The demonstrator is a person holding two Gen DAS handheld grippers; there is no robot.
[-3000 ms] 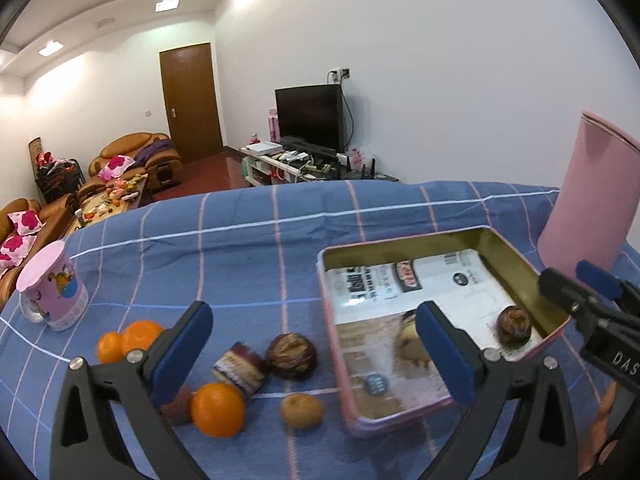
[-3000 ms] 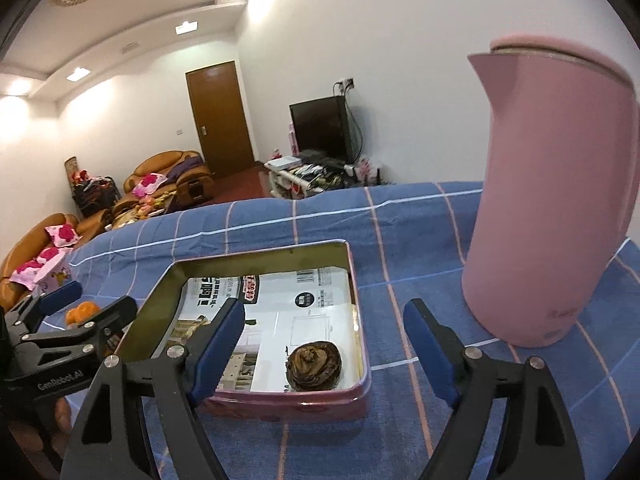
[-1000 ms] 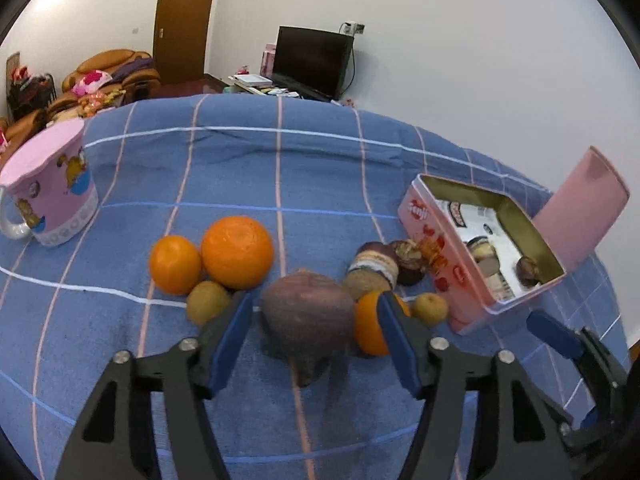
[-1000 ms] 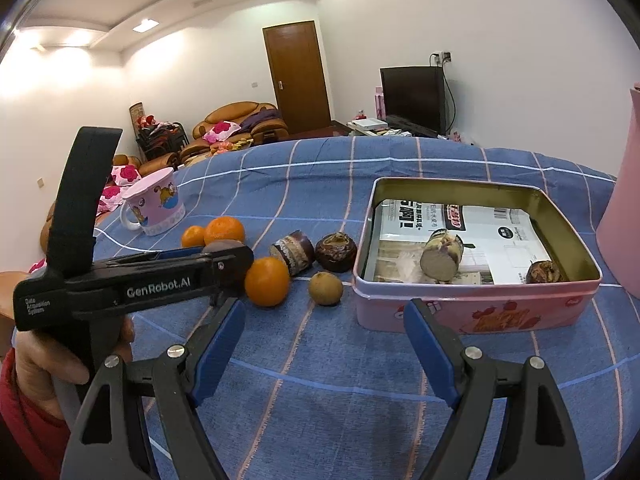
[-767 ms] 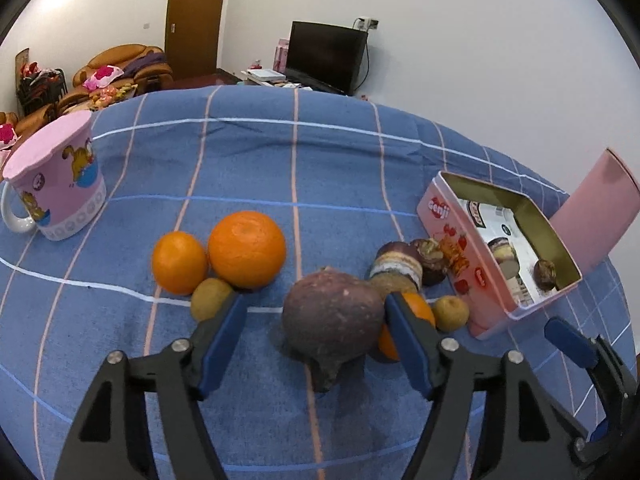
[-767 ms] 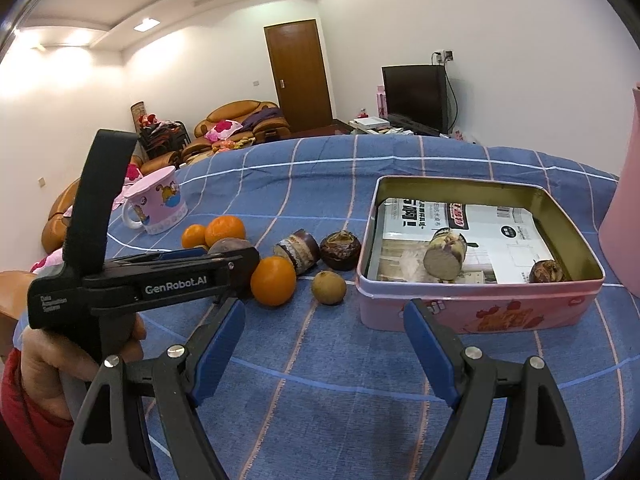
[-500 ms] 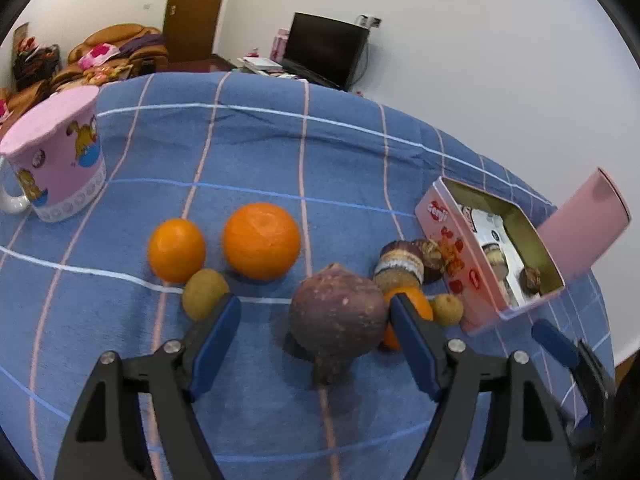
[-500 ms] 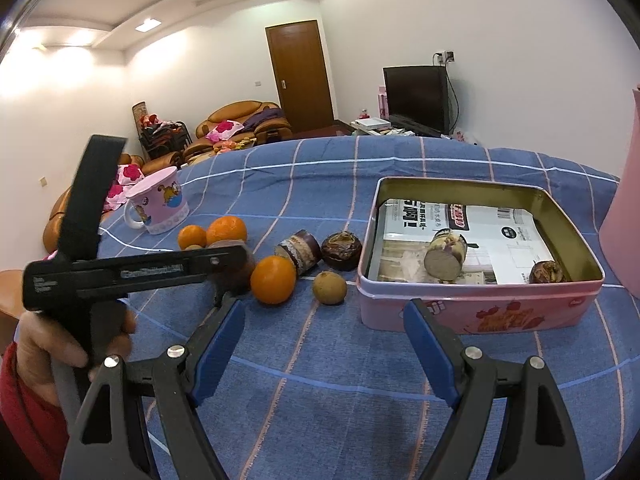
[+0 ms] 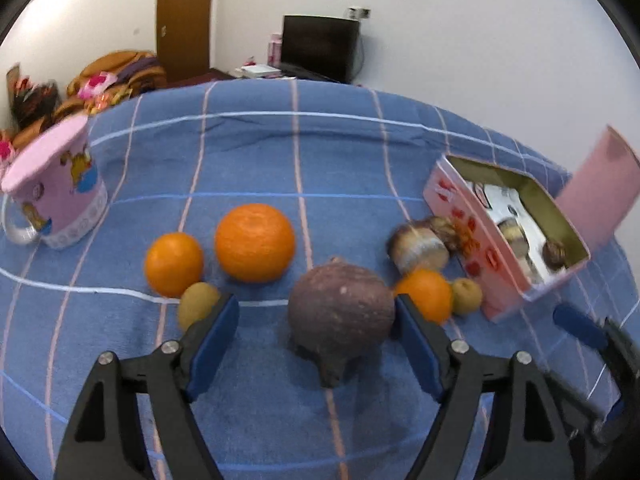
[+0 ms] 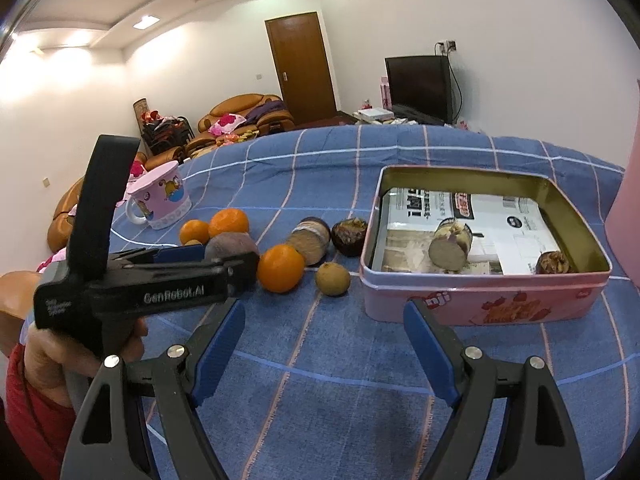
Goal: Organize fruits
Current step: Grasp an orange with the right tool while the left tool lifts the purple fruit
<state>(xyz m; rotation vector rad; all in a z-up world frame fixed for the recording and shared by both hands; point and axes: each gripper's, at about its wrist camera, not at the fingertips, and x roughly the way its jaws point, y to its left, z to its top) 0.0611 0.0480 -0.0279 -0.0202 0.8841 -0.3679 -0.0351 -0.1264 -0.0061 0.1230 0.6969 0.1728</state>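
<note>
Bright ceiling lights, fisheye edge warp, left view motion-blurred.

A small orange (image 9: 424, 294) crowds the purple root's (image 9: 340, 312) right; bare cloth (image 9: 260, 344) lies on its left.

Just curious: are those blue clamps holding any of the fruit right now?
No. The left gripper is open around the dark purple fruit; the right gripper is open.

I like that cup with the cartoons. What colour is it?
The cup is pink with cartoon pictures, seen best in the right wrist view.
</note>
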